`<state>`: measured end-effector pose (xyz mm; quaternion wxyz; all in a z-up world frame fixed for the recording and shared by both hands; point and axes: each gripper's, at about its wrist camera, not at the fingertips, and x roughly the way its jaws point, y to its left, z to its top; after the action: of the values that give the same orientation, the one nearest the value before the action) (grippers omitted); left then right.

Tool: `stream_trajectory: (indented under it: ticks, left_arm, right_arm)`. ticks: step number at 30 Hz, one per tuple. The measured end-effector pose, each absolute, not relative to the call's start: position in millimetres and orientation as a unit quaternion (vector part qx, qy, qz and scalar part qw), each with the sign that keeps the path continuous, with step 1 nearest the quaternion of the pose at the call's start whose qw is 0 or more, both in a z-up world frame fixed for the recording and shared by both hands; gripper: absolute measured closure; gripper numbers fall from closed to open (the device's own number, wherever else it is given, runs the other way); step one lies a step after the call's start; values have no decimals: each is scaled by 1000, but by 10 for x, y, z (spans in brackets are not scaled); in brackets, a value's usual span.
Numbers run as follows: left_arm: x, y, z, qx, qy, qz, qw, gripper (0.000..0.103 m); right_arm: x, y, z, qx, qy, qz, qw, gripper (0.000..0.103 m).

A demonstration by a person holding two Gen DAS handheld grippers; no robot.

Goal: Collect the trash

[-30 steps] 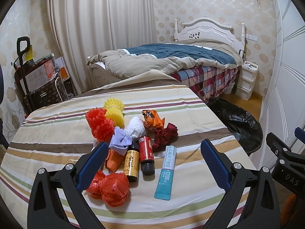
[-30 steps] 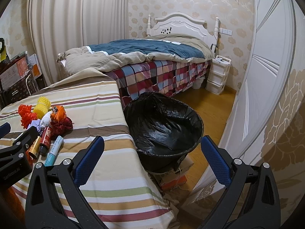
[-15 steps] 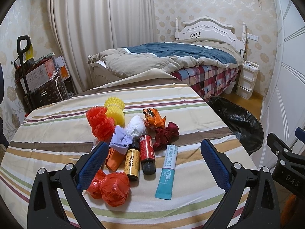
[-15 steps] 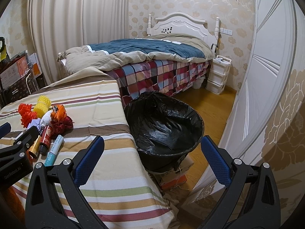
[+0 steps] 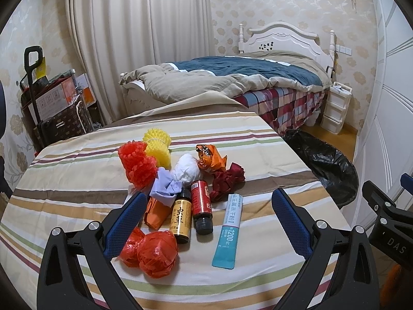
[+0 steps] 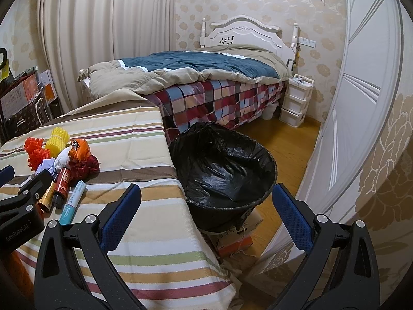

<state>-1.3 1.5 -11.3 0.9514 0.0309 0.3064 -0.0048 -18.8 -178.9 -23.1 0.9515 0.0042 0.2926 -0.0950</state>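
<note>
A pile of trash lies on the striped table [image 5: 77, 180]: a crumpled red bag [image 5: 155, 253], a gold bottle [image 5: 182, 217], a red bottle [image 5: 201, 206], a teal tube [image 5: 228, 232], a dark red wrapper [image 5: 225, 180], an orange wrapper [image 5: 210, 159], a white paper ball [image 5: 185, 170] and red and yellow foam nets [image 5: 136, 164]. My left gripper [image 5: 207, 201] hovers open over the near side of the pile, holding nothing. My right gripper [image 6: 206, 193] is open and empty, off the table's right edge, facing the black-lined bin [image 6: 224, 165].
The bin stands on a cardboard box [image 6: 232, 240] on the wooden floor, tight against the table's right side. A bed [image 6: 206, 77] lies behind, white drawers [image 6: 294, 100] stand beside it, and a white door [image 6: 361, 103] is on the right. Boxes and a trolley [image 5: 51, 108] stand far left.
Both views have shifted only slightly. Both grippers stay open and the trash has not moved.
</note>
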Motion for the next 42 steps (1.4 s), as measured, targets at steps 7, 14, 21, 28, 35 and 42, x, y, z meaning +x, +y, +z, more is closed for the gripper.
stream_trajectory:
  ticks: [7,14,21,28,35,42]
  left_arm:
    - [-15,30,-134,30,307,-5,951,6]
    - [-7,20,-101,31,308,-6,951,6]
    - [-6,23,-98,31,308,-6,951,6]
    - [-8,54,-115,33,308,-4,951,6]
    - [-19,176,-151,34,312,3,949,6]
    - [-48,255,-153,34,320,8,947,6]
  right_arm:
    - [-179,-1789,-225,4,294,-95,951,4]
    - [-177,-1757,-254,3,295,-94,951,4]
    - [-191,-1763,-301,3,296,-94,951,4]
    - [-184,-1709,-430,3,297,-94,950,4]
    - [-210,-1636,-542,2,298,-89,950,4]
    - [-223,-1593,-506,1,302,-86,950,4]
